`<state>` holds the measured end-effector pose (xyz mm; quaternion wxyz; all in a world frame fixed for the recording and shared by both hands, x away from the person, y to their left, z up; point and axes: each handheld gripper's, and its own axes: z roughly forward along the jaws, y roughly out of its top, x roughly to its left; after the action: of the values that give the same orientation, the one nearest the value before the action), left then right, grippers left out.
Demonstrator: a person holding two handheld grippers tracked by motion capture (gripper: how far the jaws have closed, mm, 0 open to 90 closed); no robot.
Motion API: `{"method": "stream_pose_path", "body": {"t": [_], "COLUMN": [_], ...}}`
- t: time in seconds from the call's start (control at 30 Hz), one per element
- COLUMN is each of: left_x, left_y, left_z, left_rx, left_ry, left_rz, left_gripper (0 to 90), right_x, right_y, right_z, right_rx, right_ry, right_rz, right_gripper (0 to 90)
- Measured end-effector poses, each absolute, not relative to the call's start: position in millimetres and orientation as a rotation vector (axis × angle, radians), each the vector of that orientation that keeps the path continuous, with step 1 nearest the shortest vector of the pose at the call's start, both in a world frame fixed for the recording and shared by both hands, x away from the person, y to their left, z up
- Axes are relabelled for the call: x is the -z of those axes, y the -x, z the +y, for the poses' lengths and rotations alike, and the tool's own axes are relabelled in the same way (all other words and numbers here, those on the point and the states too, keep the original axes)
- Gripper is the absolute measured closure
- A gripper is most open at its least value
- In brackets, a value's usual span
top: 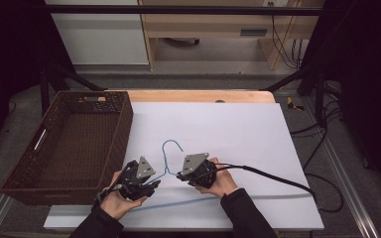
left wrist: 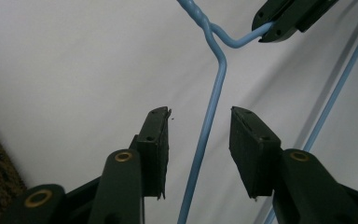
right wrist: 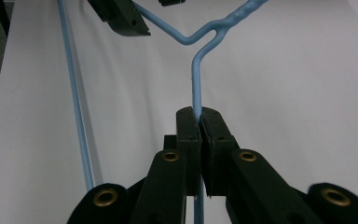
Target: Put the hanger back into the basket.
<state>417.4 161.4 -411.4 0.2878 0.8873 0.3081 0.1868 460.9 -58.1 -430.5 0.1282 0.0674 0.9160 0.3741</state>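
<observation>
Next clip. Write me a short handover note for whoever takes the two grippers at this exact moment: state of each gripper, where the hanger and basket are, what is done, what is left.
Right gripper: shut on one shoulder wire of the blue hanger, close to the twisted neck.
Left gripper: open, jaws astride the other shoulder wire, not yet closed on it.
Hanger: on the white table cover near the front edge, hook pointing away from the person; whether it is lifted cannot be told.
Brown wicker basket: at the left edge of the table, with nothing inside.
Done: one side gripped.
Left: close the left gripper; the hanger probably then goes to the basket.
</observation>
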Motion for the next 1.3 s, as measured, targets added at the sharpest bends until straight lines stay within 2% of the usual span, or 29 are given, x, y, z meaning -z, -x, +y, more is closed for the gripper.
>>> {"method": "stream_pose_path", "body": {"t": [0.23,0.27,0.53,1.03,1.1,1.13,1.3], "left_x": [416.7,417.9,418.8,408.6,407.3,406.3,405.4], "left_y": [-422.4,-422.6,-421.0,-409.1,-407.4,-406.7,-406.8], "left_z": [155.9,155.7,151.8,146.1,144.9,144.6,145.4], "left_rx": [-0.522,-0.53,-0.54,-0.578,-0.584,-0.586,-0.601], "left_ry": [-2.424,-2.426,-2.458,-2.46,-2.443,-2.447,-2.429], "left_rz": [0.782,0.771,0.699,0.632,0.638,0.639,0.68], "left_gripper": [64.4,69.1,83.0,86.9,87.0,87.0,87.0], "right_x": [427.1,426.3,424.5,413.3,409.9,406.2,395.9], "right_y": [-459.3,-458.9,-460.2,-459.0,-458.4,-457.3,-452.6], "right_z": [-59.9,-60.2,-61.0,-66.4,-68.5,-71.5,-84.7], "right_rx": [-1.09,-1.09,-1.099,-1.128,-1.13,-1.141,-1.2], "right_ry": [-0.193,-0.203,-0.208,-0.283,-0.302,-0.312,-0.366], "right_rz": [2.679,2.687,2.694,2.698,2.697,2.692,2.648], "right_gripper": [87.4,87.4,87.4,83.7,81.8,76.5,68.2]}}
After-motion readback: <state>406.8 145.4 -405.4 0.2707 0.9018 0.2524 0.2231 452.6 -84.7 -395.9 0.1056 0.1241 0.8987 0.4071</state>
